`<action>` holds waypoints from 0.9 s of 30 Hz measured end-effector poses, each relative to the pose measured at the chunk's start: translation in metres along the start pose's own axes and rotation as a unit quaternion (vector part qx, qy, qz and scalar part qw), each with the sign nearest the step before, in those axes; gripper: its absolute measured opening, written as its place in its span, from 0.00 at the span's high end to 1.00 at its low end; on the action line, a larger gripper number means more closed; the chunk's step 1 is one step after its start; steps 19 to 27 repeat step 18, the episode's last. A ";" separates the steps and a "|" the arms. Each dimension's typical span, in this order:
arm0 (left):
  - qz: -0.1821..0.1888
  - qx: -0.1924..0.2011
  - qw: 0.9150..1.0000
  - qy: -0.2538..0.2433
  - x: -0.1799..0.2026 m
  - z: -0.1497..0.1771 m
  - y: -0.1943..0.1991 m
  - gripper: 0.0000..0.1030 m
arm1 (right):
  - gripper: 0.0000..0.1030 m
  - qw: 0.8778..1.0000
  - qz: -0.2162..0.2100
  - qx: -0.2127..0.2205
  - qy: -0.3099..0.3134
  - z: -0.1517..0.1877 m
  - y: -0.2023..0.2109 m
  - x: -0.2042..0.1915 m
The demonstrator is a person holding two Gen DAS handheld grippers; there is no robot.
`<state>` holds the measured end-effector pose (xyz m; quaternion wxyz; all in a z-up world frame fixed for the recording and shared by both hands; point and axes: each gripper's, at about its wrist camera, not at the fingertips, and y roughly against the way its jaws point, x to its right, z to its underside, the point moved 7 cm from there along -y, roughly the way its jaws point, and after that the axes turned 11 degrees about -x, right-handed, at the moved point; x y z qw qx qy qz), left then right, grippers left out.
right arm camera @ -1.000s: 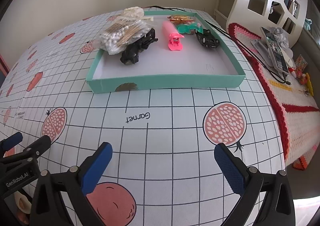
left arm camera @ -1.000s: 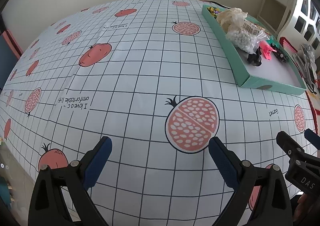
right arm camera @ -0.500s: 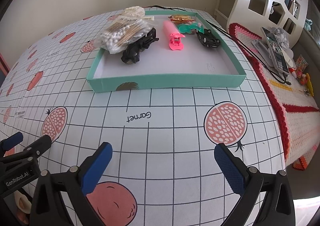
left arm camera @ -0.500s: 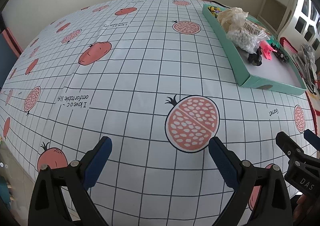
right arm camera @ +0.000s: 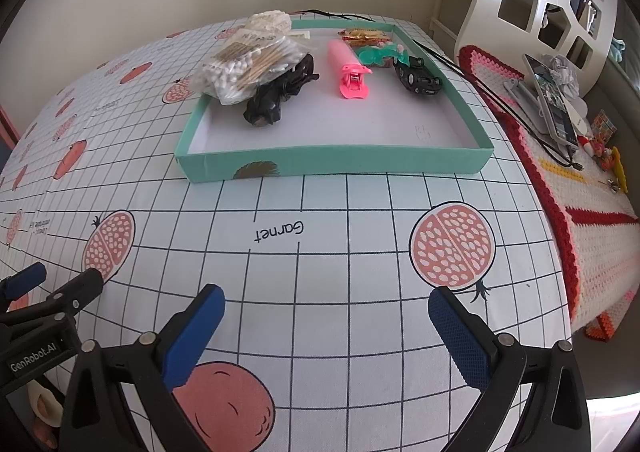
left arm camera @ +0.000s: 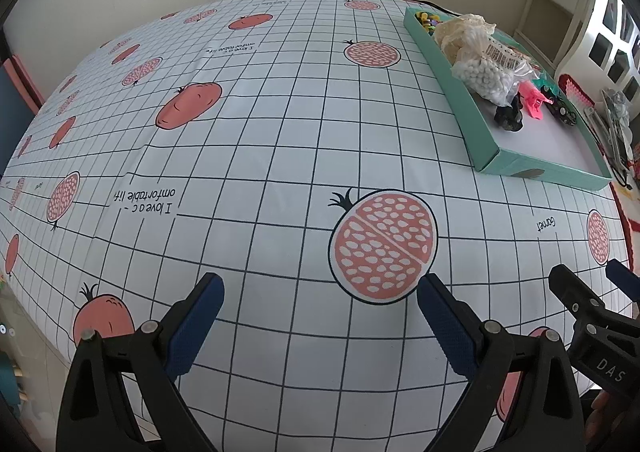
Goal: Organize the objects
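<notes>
1. Left gripper point(left arm camera: 320, 294): jaws wide apart, empty, unmoved over the past second.
2. Right gripper point(right arm camera: 326, 306): likewise spread, empty, unmoved.
3. Bedspread point(right arm camera: 340, 252): bare beneath both.
4. Tray point(right arm camera: 332, 164), far right corner: cotton swabs point(right arm camera: 248, 66), pink clip point(right arm camera: 350, 72), unchanged; sorting looks finished.

Ahead of my right gripper point(right arm camera: 326, 306), the cloth point(right arm camera: 360, 252) reads "Garnet". My left gripper point(right arm camera: 36, 352) is labelled "GenRobot.AI", and "DAS" shows on my right in the left view.
</notes>
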<state>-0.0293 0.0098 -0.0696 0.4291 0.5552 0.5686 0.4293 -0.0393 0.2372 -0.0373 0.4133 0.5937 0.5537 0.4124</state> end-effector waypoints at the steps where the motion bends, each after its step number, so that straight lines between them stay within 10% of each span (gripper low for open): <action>1: 0.000 0.000 1.000 0.000 0.000 0.000 0.000 0.06 | 0.00 1.000 0.000 0.000 0.000 0.000 0.000 0.000; 27: 0.006 0.020 1.000 -0.006 0.000 0.001 0.010 0.06 | 0.00 1.000 0.000 0.000 0.000 0.000 0.000 0.000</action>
